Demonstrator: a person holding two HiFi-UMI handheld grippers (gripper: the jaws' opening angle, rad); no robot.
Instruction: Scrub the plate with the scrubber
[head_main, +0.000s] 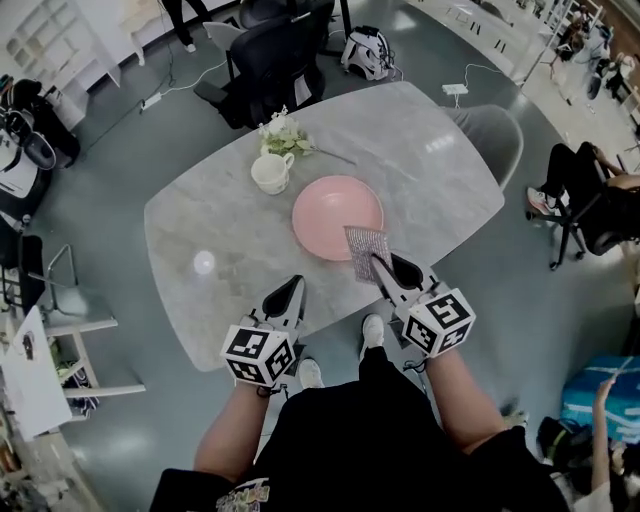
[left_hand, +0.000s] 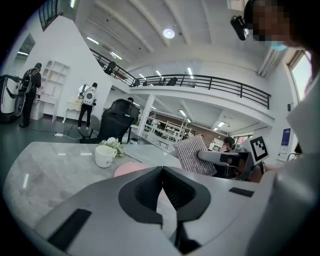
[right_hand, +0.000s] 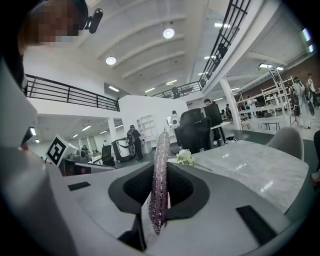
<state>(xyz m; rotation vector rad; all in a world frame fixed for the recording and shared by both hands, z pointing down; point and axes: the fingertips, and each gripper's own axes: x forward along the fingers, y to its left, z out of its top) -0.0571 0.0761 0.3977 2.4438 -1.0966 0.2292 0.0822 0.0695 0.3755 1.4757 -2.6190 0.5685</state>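
An oval grey marble desk (head_main: 220, 230) stands in an open office hall, with a round pink plate (head_main: 335, 215) toward its near edge. The right gripper (head_main: 380, 265) is clamped on a silvery mesh scrubber (head_main: 365, 250) at the plate's near rim. The left gripper (head_main: 295, 285) is at the desk's near edge, its jaws together and empty. Scrubbing looks about to start; next the scrubber must press onto the plate.

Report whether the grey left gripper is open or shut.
Shut. In the left gripper view, the grey left gripper has its jaws meeting at the tip, with nothing between them.
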